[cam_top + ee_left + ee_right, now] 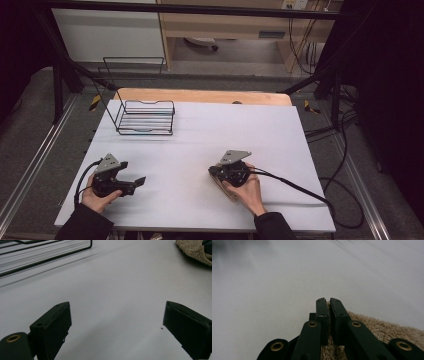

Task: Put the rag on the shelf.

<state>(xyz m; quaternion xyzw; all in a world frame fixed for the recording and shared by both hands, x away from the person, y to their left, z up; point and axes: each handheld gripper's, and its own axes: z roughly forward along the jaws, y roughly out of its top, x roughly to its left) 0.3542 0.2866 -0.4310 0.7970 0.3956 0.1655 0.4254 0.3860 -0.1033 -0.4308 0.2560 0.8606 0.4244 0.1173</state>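
Counting what lies on the white worktop (200, 135) gives one black wire rack (146, 117), one beige towel (226, 189) and two tongs, each held in one hand; the rack sits at the upper left of the high view, near the sheet's far and left edges, with its tall wire back rising on its far side; the towel lies at the lower centre-right of that view, mostly hidden beneath the right hand (248, 190) and its tool, a short way in from the near edge.

The left tongs (136, 184) sit at the lower left of the high view, held by the left hand (99, 197) close to the near-left corner; their jaws stand spread wide, and in the left gripper view (116, 327) bare white surface shows between them; the rack's lower wires cross the upper left of that view and the towel's fuzzy edge (192, 251) fills its upper right corner.

The right tongs (215, 172) are pressed nearly together, pinching the towel; in the right gripper view (328, 312) beige pile (387, 331) shows in the thin slit between the jaws and spreads away at the lower right.

Open room is broad: the middle and the whole right half of the sheet, out to its right edge, lie bare; a strip of wood (200, 96) shows beyond the far edge.
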